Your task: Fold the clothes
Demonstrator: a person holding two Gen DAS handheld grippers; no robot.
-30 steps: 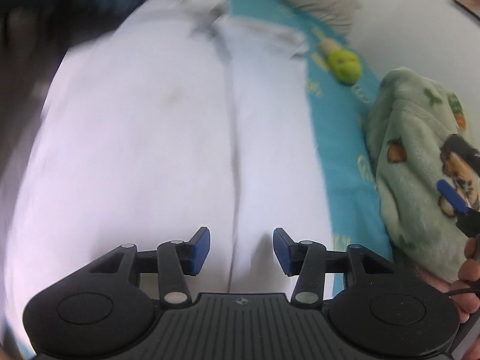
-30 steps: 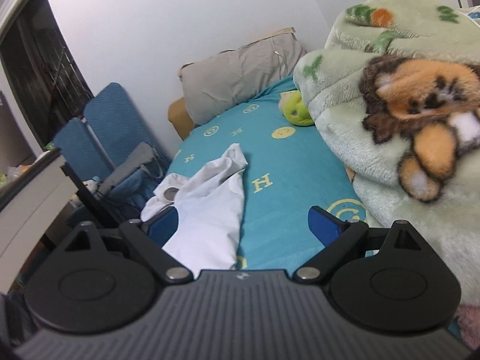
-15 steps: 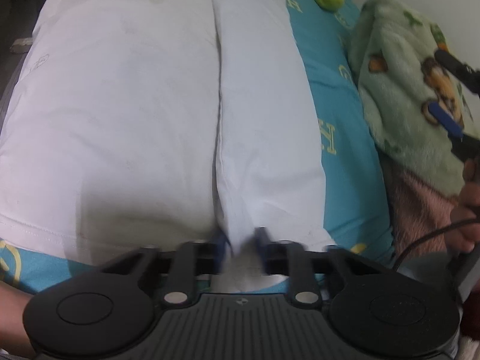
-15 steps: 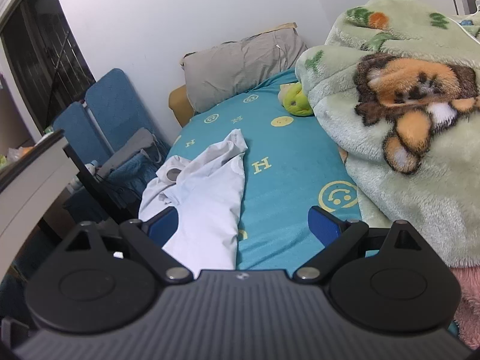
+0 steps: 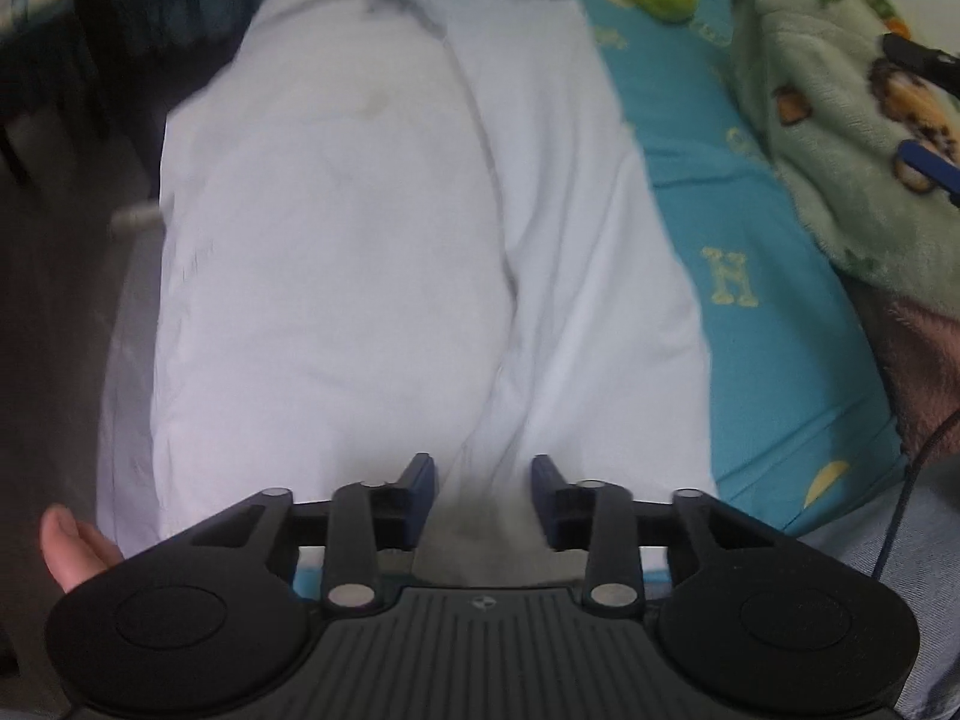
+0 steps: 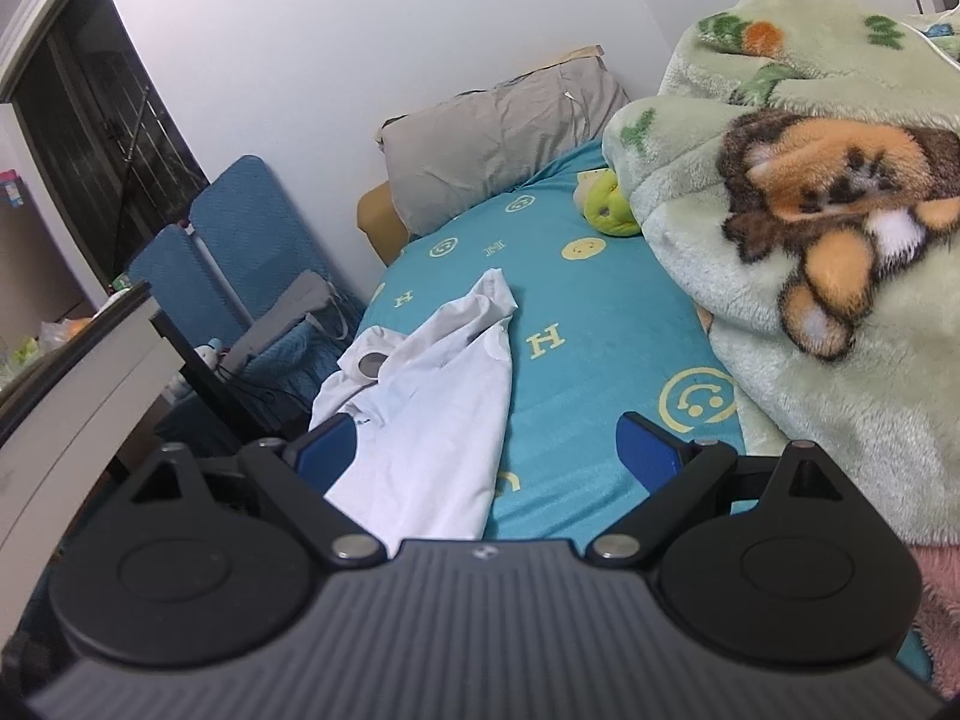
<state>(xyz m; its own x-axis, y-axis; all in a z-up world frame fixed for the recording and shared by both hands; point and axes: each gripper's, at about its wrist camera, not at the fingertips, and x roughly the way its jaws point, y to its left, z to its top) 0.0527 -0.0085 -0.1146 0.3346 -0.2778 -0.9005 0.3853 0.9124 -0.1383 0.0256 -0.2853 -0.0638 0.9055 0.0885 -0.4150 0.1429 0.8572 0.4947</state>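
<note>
A white shirt lies lengthwise on the teal bedsheet, its right part folded over along a long seam. My left gripper is at the shirt's near hem with its jaws apart; a fold of cloth rises between the blue pads, not clamped. The shirt also shows in the right wrist view. My right gripper is open and empty, held above the bed right of the shirt; its tip shows in the left wrist view.
A green plush blanket with a bear print is heaped along the bed's right side. A green soft toy and a grey pillow lie at the head. Blue folding chairs and a desk stand left of the bed.
My left gripper was nearly shut on the hem half a second ago; its jaws have now spread apart and it has drawn back a little. The right gripper has barely moved.
</note>
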